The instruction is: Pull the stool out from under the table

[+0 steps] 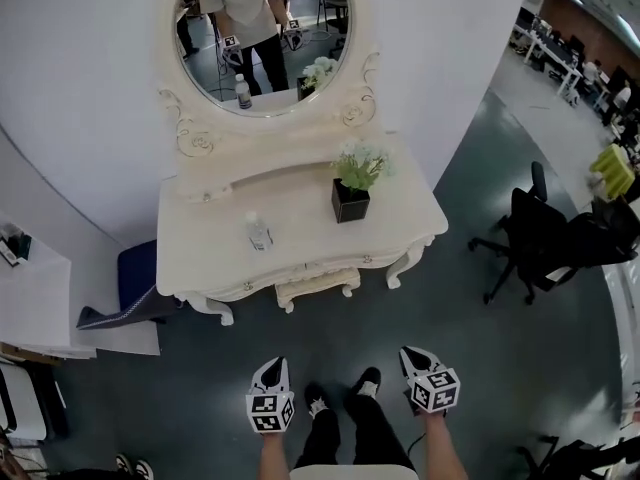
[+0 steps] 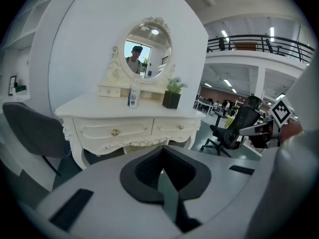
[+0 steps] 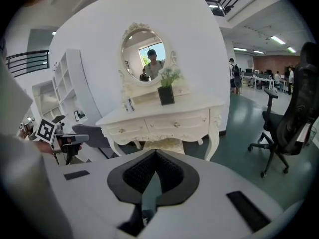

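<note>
closest to us, the left gripper [image 1: 276, 364] and the right gripper [image 1: 411, 352] hang low over the dark grey-green glossy floor [image 1: 180, 398], one on either side of our black shoes [image 1: 317, 400], and both point toward the furniture ahead. in each gripper's own view we see the two black jaws meeting tip to tip with nothing between them, so both claws are closed and empty, and neither touches anything

further on stands the white carved-wood dressing table [image 1: 300, 218], with curved legs and two drawers with small round knobs. the cream cushioned stool with white carved legs [image 1: 316, 286] sits tucked under the middle of the table, between its front legs. from the head view only its front edge shows past the table's front, well apart from both grippers

on the tabletop we find a clear plastic water bottle [image 1: 259, 233] upright toward the left and a black square pot of white and green flowers [image 1: 350, 200] upright toward the right, the two apart. behind them an oval mirror in an ornate white frame [image 1: 265, 38] rises at the table's back edge against the curved white wall [image 1: 80, 88], and it reflects a person holding the two grippers

a dark blue chair [image 1: 137, 273] stands just beside the table's left legs, and a black swivel office chair [image 1: 540, 238] stands well off to the right
</note>
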{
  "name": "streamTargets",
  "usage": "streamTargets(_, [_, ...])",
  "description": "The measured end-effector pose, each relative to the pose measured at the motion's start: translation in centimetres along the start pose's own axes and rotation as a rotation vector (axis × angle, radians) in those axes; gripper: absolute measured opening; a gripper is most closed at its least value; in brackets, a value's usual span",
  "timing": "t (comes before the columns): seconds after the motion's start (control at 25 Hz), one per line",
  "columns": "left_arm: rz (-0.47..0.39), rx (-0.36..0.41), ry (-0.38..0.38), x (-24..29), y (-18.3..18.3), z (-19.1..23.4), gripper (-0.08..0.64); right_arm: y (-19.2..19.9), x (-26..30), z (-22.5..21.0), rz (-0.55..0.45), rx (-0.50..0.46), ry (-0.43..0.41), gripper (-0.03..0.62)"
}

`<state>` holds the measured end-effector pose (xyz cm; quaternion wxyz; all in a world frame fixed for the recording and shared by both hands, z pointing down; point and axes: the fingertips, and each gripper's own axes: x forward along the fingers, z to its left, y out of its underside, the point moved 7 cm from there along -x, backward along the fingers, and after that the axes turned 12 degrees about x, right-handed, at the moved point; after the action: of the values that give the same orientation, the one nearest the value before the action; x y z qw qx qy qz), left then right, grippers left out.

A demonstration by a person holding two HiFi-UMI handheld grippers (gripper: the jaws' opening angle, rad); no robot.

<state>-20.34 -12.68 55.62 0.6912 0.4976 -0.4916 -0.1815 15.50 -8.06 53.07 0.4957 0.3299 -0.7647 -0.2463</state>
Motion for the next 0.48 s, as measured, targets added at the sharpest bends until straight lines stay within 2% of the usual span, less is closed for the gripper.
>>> streamTargets(0.28, [0.116,-0.019,0.026,3.8,7.5,0.7,0.012,5.3,5.9,-4.3,0.109,0.002,-0.005,0.043])
streamTargets(0.48, [0.176,-0.024,0.078,6.7,10.6,0.6,0.012,6.9,9.4,-6.7,0.147,-0.009,-0.021,0.043])
